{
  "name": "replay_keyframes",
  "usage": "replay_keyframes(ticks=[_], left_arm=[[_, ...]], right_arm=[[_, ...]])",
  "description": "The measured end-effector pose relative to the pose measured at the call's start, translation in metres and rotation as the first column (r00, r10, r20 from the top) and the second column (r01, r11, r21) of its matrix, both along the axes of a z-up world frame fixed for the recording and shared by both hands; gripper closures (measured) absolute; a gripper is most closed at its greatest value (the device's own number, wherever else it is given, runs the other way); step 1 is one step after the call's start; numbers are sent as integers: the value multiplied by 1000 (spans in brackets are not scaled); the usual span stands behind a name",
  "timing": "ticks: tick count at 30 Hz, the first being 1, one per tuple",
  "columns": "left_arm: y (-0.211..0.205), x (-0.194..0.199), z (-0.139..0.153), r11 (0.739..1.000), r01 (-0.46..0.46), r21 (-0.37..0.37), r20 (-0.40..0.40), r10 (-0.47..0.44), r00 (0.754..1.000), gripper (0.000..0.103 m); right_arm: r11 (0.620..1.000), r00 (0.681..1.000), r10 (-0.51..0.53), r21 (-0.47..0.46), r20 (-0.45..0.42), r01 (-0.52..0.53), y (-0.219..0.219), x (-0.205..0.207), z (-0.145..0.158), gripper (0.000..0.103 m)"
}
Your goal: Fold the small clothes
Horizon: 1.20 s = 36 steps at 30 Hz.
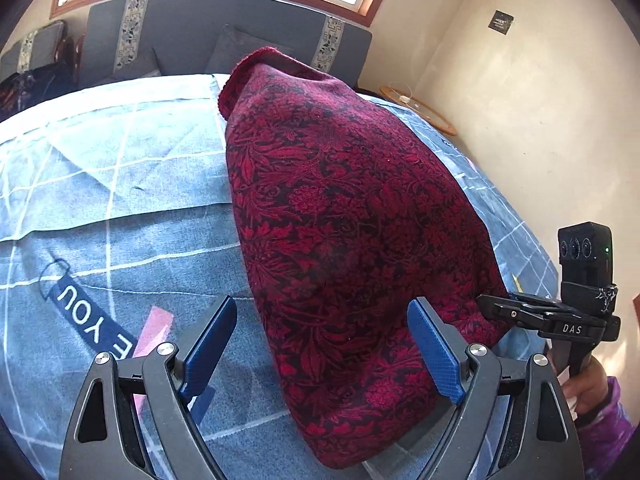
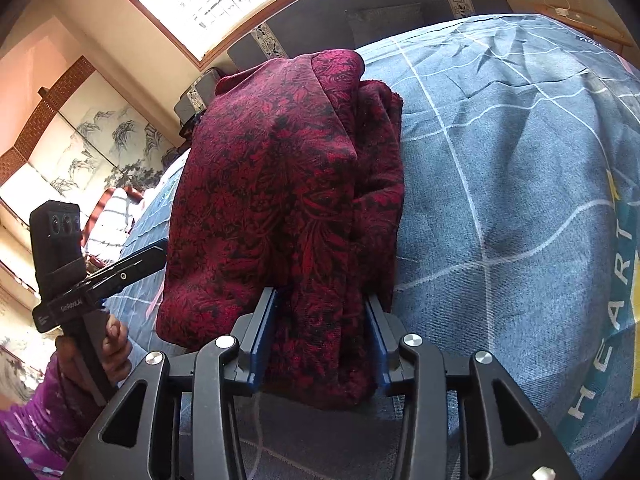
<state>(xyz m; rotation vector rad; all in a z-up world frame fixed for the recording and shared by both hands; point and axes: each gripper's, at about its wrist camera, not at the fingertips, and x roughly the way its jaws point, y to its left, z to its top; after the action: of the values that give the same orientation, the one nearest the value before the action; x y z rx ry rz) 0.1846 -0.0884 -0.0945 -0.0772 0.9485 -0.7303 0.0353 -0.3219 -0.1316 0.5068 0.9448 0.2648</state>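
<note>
On the left lies the bed's blue-grey checked cover with thin white lines (image 1: 120, 216), a dark printed strip of lettering running across it near the left gripper (image 1: 322, 344). That claw stands wide, its blue pads (image 1: 210, 344) apart and bare, with nothing between them but the cover and the near left edge of the cloth. Beside it, in the middle of the bed, sits the task's thing — a dark red knitted garment with a black floral pattern (image 1: 352, 216), already doubled into a long, narrow bundle that lies flat on the cover.

Further right, the right gripper (image 2: 320, 336) straddles the near end of that red garment (image 2: 272, 184). Its jaws are at a middling gap; the blue pads (image 2: 264, 332) flank a thick bunch of folded layers, but whether they press on it or merely sit alongside I cannot tell. The hand (image 2: 114, 344) holding the other tool shows at the lower left of this view, in a purple sleeve.

By my reading the lengthwise folds are done and the step in hand is the crosswise one. The next move calls for the left claw to close on the near corner opposite the right one, both then lifting the near end together and carrying it evenly over the far end — keeping the stacked layers from sliding apart.
</note>
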Motion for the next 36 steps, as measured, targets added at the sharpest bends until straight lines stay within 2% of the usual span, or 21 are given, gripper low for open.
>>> replay_keyframes(ticks=[2, 5, 6, 7, 9, 14, 17, 19, 22, 27, 30, 31, 34, 36], left_arm=[[-3, 11, -6, 998, 45, -36, -38, -47, 998, 16], [-9, 27, -14, 997, 58, -58, -83, -62, 995, 16], [-8, 31, -15, 996, 60, -71, -88, -67, 994, 16], [-7, 35, -16, 995, 61, -82, -93, -69, 993, 16], [-4, 41, -18, 991, 69, -110, -116, -82, 990, 16], [-6, 56, -25, 982, 93, -165, -172, -121, 978, 16], [-11, 65, -29, 975, 111, -194, -198, -150, 969, 16], [-13, 71, -29, 968, 124, -217, -209, -171, 963, 15], [-16, 78, -30, 959, 145, -243, -221, -200, 954, 15], [-11, 85, -33, 944, 140, -297, -253, -219, 942, 16], [-12, 83, -30, 960, 153, -235, -199, -201, 959, 27], [-15, 81, -30, 961, 151, -230, -192, -197, 961, 27], [-14, 79, -32, 961, 141, -238, -197, -190, 962, 29], [-12, 70, -32, 968, 136, -213, -176, -175, 969, 37]], right_arm=[[1000, 1000, 16, 19, -3, -16, -1, 2, 0, 58], [999, 1000, 31, 39, 6, -31, -6, 5, 4, 49], [999, 1000, 23, 42, 12, -24, -10, 6, 6, 45], [999, 1000, 15, 29, 19, -15, -13, 7, 8, 35], [1000, 1000, 1, -14, 28, 0, -20, 12, 10, 26], [995, 999, 43, 89, 17, -45, -34, 44, 0, 26], [979, 996, 88, 187, 1, -87, -39, 66, -10, 26], [976, 995, 92, 200, -22, -86, -41, 77, -18, 26], [958, 991, 130, 260, -4, -125, -42, 87, -21, 26], [941, 977, 211, 270, 1, -204, -27, 102, -22, 22], [940, 976, 220, 267, 7, -213, -26, 103, -22, 26], [941, 976, 217, 264, 3, -210, -27, 102, -22, 32], [938, 978, 208, 282, 5, -201, -30, 99, -24, 40], [940, 980, 201, 283, 2, -193, -30, 98, -25, 43]])
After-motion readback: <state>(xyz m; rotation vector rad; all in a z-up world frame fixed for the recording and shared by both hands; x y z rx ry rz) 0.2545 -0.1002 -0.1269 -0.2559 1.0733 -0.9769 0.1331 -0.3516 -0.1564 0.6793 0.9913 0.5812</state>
